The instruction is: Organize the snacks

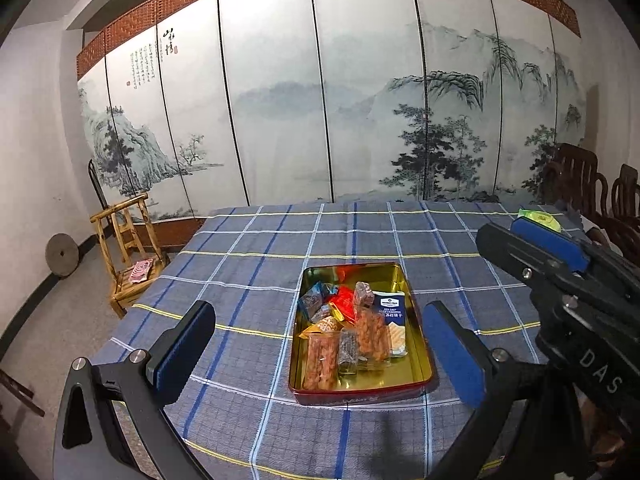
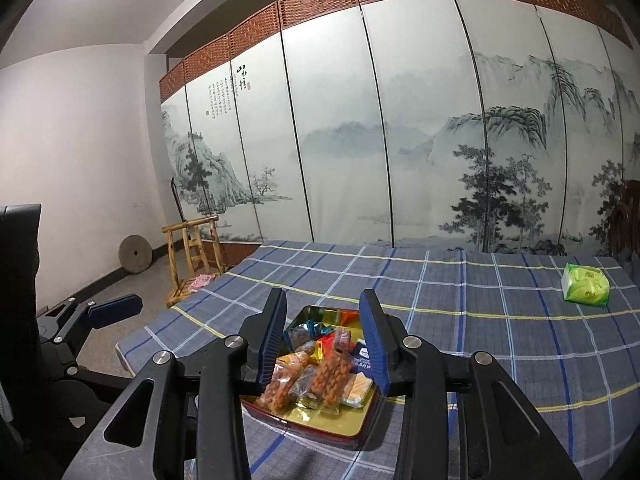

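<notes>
Snack tin [image 1: 362, 390] sits mid-desk on the plaid cloth [image 1: 248, 280], packets heaped inside. My right gripper [image 2: 324, 344] hangs above it, jaws partly parted, empty. Left gripper [image 1: 320, 348]: jaws wide, empty. Next: fetch the green packet [image 2: 586, 284] from the far corner, gripping its short sides.

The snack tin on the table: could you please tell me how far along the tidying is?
Done: the tin holds a pile of wrapped snacks. In hand: nothing; the left gripper and right gripper are both open and empty. Left: the green packet sits alone at the far corner.
</notes>
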The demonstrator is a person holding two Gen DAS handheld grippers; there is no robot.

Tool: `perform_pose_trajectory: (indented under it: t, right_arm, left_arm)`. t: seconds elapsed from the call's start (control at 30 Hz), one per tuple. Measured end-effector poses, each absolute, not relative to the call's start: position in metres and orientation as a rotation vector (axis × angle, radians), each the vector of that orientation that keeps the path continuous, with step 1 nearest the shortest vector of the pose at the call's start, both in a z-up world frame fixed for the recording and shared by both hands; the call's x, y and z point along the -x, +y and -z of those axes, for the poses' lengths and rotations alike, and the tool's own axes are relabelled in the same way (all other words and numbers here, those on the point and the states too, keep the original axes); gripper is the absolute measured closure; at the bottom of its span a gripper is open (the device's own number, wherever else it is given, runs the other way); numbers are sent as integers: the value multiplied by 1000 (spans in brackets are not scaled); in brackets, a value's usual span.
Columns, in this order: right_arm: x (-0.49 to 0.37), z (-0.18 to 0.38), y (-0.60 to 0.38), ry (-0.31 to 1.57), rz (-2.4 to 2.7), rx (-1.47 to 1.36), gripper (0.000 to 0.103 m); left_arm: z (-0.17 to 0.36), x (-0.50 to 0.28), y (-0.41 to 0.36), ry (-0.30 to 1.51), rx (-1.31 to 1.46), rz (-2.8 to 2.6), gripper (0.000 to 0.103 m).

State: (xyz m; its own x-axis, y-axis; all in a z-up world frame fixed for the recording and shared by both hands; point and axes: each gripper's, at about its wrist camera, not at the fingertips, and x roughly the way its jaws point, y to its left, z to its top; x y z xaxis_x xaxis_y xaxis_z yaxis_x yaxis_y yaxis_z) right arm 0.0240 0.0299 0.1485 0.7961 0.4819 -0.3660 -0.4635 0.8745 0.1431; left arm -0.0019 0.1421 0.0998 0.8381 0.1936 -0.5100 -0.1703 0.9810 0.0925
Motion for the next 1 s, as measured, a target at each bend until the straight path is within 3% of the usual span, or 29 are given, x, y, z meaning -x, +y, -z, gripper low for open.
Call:
perform_pose_trajectory:
  t: [1.0]
  right_arm:
    - [-23, -149, 30, 406, -510, -46, 55]
  left_arm:
    - [-91, -4, 157, 601, 14, -245, 0]
